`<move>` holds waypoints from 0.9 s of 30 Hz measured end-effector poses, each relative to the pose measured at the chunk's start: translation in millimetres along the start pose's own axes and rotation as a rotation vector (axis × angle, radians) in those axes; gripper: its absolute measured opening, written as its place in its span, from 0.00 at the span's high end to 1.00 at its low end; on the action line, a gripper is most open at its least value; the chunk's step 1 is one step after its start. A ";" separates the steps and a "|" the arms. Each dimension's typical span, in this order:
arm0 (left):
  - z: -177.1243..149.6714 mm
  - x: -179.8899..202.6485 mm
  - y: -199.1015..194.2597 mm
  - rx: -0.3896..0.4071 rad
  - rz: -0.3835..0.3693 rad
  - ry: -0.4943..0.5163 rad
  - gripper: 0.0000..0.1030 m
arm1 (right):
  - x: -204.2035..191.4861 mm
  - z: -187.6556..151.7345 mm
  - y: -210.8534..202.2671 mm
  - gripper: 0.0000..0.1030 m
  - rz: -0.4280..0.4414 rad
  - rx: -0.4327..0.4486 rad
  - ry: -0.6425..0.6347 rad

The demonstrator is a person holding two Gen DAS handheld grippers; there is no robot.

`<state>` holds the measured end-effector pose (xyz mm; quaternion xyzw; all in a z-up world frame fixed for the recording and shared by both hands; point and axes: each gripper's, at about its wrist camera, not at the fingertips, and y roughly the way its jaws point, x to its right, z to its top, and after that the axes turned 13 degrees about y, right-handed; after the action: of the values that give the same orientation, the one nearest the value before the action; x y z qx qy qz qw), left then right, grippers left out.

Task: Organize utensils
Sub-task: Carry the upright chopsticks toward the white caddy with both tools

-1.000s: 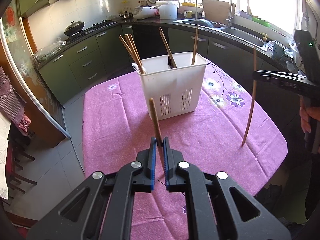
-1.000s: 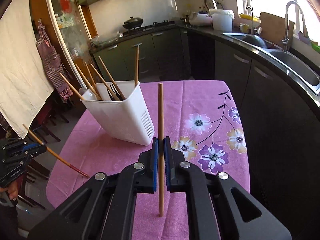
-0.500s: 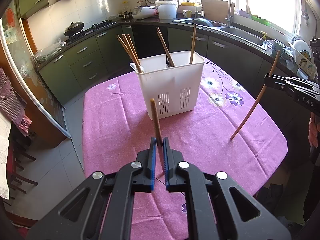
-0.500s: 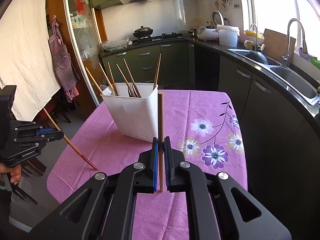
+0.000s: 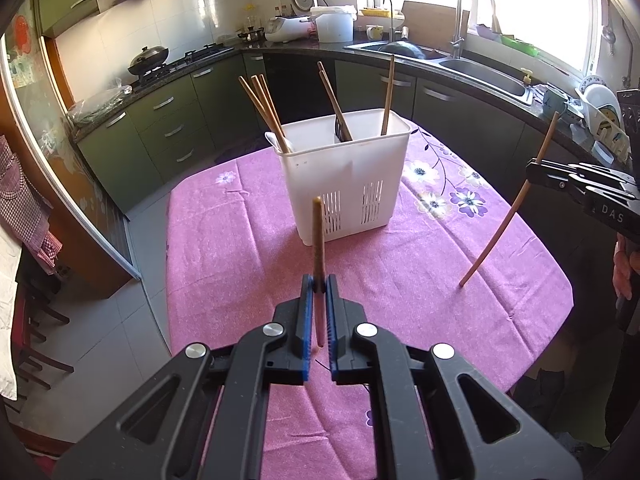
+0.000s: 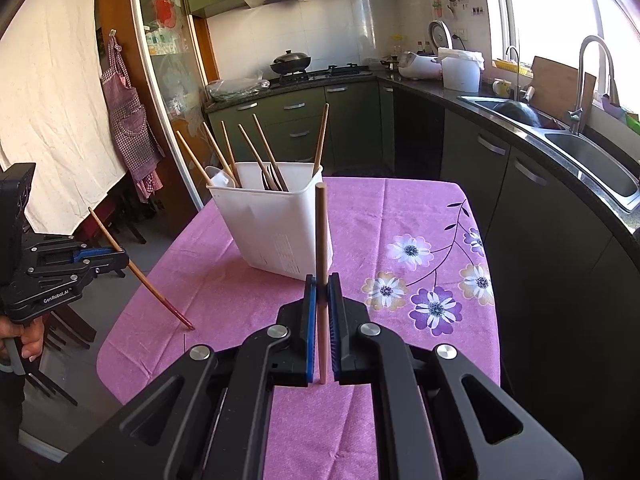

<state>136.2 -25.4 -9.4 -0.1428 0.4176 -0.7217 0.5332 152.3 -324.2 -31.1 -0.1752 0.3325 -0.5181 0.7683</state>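
A white utensil holder (image 5: 347, 172) stands on the pink tablecloth and holds several wooden chopsticks and a dark utensil; it also shows in the right wrist view (image 6: 276, 222). My left gripper (image 5: 318, 284) is shut on a chopstick (image 5: 318, 236), held upright in front of the holder above the cloth. My right gripper (image 6: 321, 282) is shut on another chopstick (image 6: 321, 232), upright, to the holder's right. In the left wrist view the right gripper's chopstick (image 5: 508, 208) slants over the table's right side. In the right wrist view the left gripper's chopstick (image 6: 140, 272) slants at the left.
The pink floral tablecloth (image 5: 224, 248) covers a small table with floor at its left. Green kitchen cabinets (image 5: 172, 120), a stove with a wok (image 5: 148, 56) and a sink (image 5: 488, 76) run behind. A dish rack (image 5: 600, 108) is at the far right.
Both grippers have risen and pulled back a little from the holder. The right gripper's chopstick has tilted from upright to slanted in the left wrist view. Both grips are unchanged.
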 end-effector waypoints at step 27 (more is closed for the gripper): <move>132.5 -29.3 -97.3 0.277 0.108 -0.001 0.94 | 9.4 -6.1 -5.0 0.93 0.030 0.003 -0.006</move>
<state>170.7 -51.0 152.0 -0.0458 0.3209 -0.7426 0.5861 146.9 -334.4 -35.6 -0.1706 0.3318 -0.5066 0.7772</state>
